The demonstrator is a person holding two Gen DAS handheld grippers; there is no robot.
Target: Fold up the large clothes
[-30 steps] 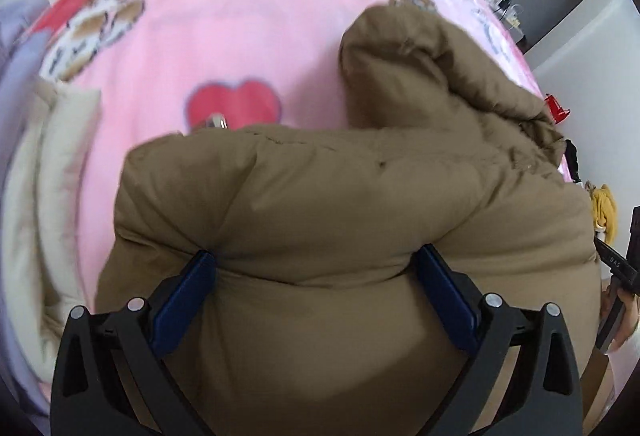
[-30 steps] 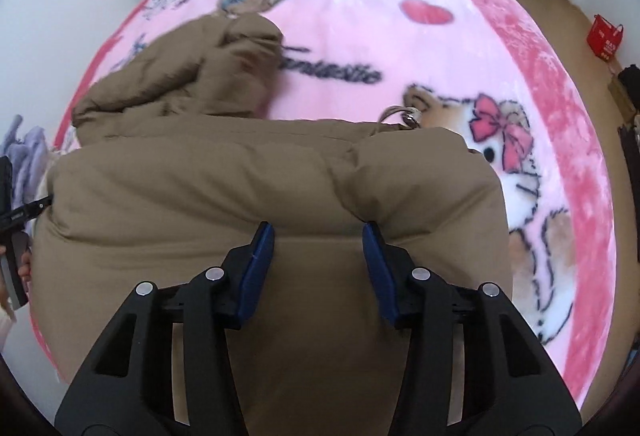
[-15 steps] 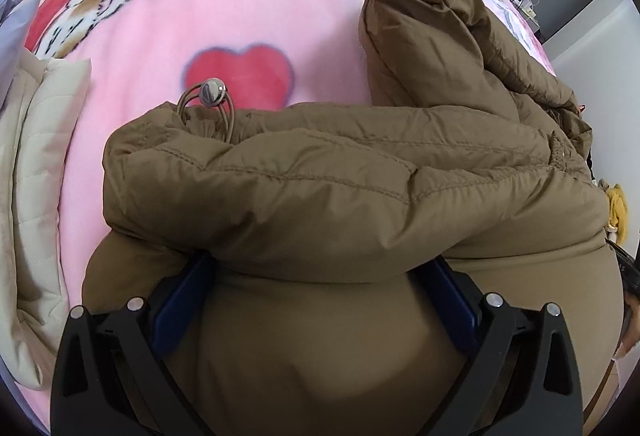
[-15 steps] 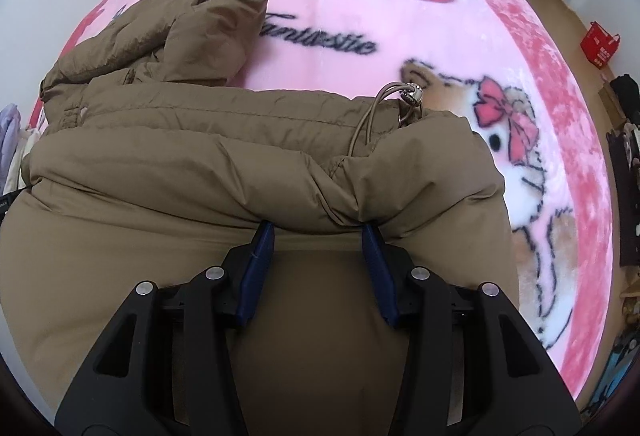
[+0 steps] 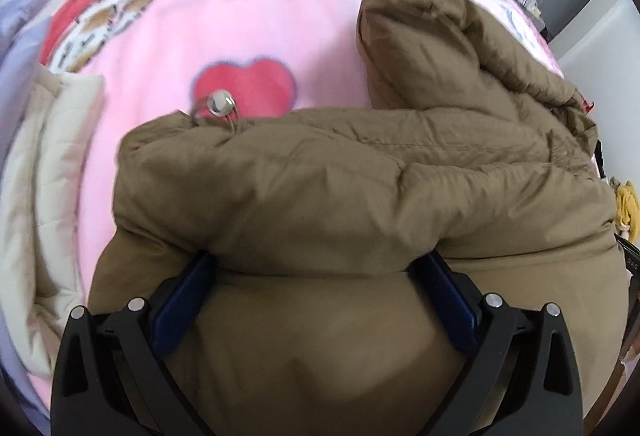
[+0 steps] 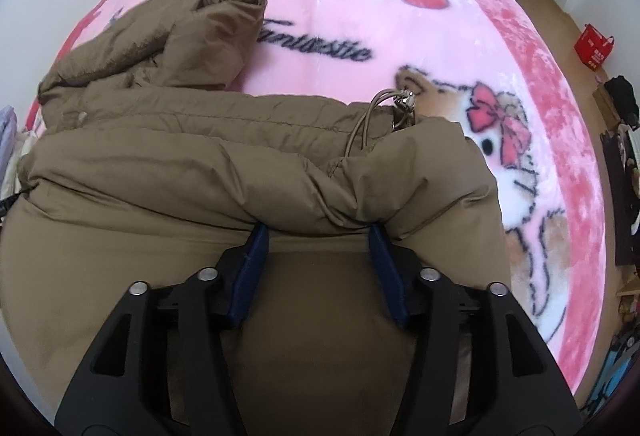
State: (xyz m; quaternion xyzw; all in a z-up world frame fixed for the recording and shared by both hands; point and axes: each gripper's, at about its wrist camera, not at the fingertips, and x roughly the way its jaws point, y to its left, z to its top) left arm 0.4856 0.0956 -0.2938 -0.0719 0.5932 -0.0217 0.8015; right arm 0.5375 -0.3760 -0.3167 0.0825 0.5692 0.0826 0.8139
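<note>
Right claw [image 6: 318, 256] opening astride brown jacket [image 6: 224, 171], left claw [image 5: 320, 276] wide astride jacket

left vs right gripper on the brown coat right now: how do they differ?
Spread: the left gripper has its blue pads far apart; the right gripper stands narrower, its jaws opening.
Place: the left sits at the coat end beside the cream quilted garment; the right at the end near the blanket's bear with the pink bow.
Shared: both point down at the coat's folded roll, fabric between the pads, fingertips hidden beneath it.
</note>
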